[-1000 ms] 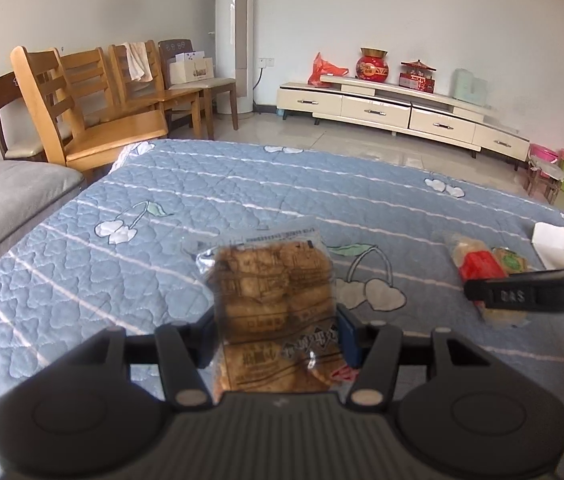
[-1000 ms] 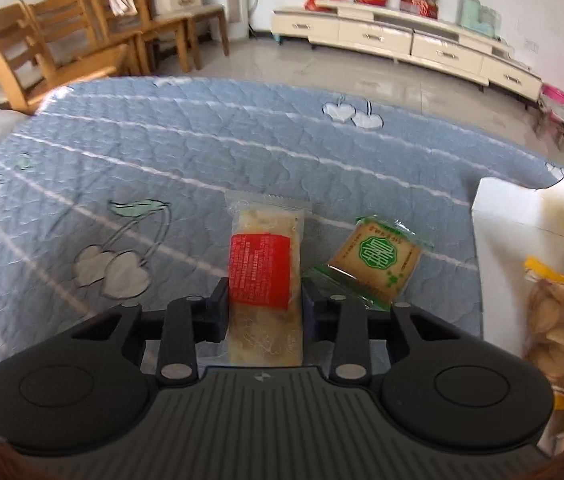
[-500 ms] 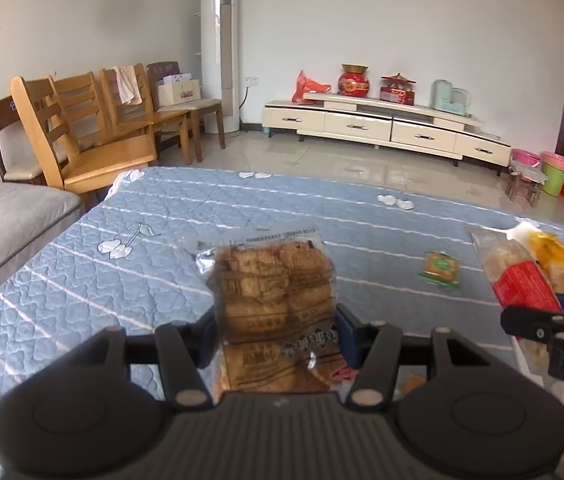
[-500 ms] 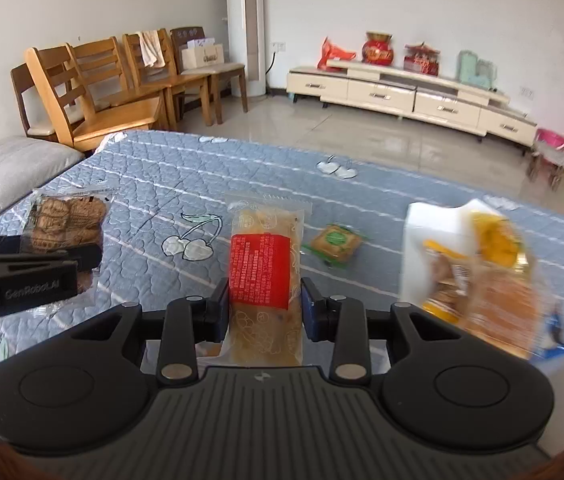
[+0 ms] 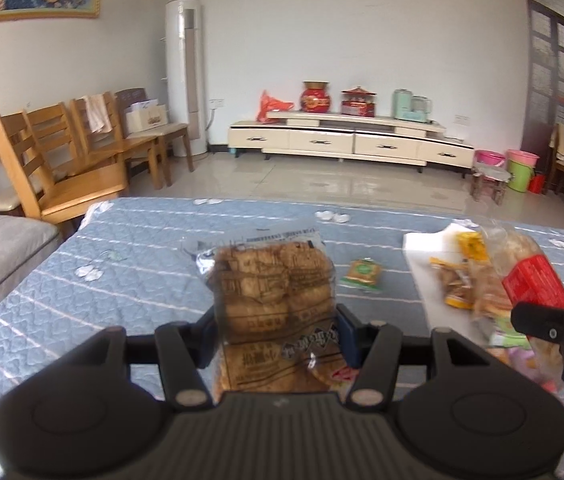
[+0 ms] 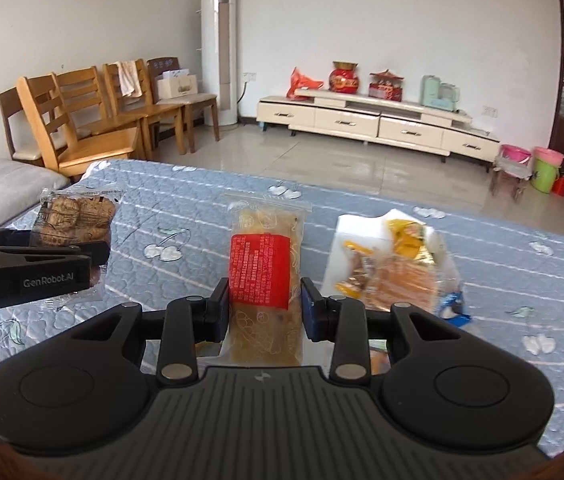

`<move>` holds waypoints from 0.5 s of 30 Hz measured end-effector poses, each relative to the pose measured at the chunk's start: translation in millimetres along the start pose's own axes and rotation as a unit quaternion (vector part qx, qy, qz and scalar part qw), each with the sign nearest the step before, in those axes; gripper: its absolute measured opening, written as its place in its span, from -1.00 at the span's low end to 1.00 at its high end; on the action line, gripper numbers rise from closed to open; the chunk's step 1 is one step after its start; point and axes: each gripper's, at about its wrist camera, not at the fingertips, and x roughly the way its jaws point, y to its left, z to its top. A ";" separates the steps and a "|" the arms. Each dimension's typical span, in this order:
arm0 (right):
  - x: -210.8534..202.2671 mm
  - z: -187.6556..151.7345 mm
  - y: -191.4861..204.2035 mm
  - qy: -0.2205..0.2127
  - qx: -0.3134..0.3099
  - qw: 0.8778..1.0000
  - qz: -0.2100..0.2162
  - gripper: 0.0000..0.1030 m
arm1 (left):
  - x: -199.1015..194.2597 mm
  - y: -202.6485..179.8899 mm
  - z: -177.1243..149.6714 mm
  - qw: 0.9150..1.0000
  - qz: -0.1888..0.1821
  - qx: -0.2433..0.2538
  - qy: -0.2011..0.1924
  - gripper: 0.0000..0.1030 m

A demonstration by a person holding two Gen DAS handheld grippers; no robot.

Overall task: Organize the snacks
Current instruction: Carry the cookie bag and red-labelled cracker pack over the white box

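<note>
Two tools are clamping snacks, lifted off the quilt since a second ago: left tool [image 5: 276, 338] is gripping the biscuit pack [image 5: 272, 280], right tool [image 6: 265, 312] the red-label pack [image 6: 264, 270]. Both are heading toward the white tray [image 6: 346, 236] near the quilt's right edge; green packet [image 5: 362, 274] is lying mid-quilt.

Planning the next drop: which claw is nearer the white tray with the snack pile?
Right. The right claw, holding the red-label pack, hangs just beside the white tray; the left claw, holding the biscuit pack, is farther off.
</note>
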 end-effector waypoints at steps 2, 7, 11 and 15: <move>-9.6 -1.4 -7.0 -0.005 0.000 1.000 -0.009 -0.17 | -2.7 -9.9 0.2 1.000 -0.007 0.008 -0.002 0.10; -27.0 -4.2 -24.3 -0.012 0.011 1.000 -0.027 -0.17 | -7.5 -30.8 1.6 0.999 -0.027 0.029 -0.005 0.10; -36.2 -7.4 -36.6 -0.017 0.022 0.999 -0.039 -0.17 | -13.9 -45.8 2.4 0.999 -0.037 0.039 -0.010 0.10; -43.8 -11.3 -45.2 -0.022 0.028 0.998 -0.050 -0.17 | -15.9 -57.3 3.6 0.998 -0.045 0.047 -0.012 0.10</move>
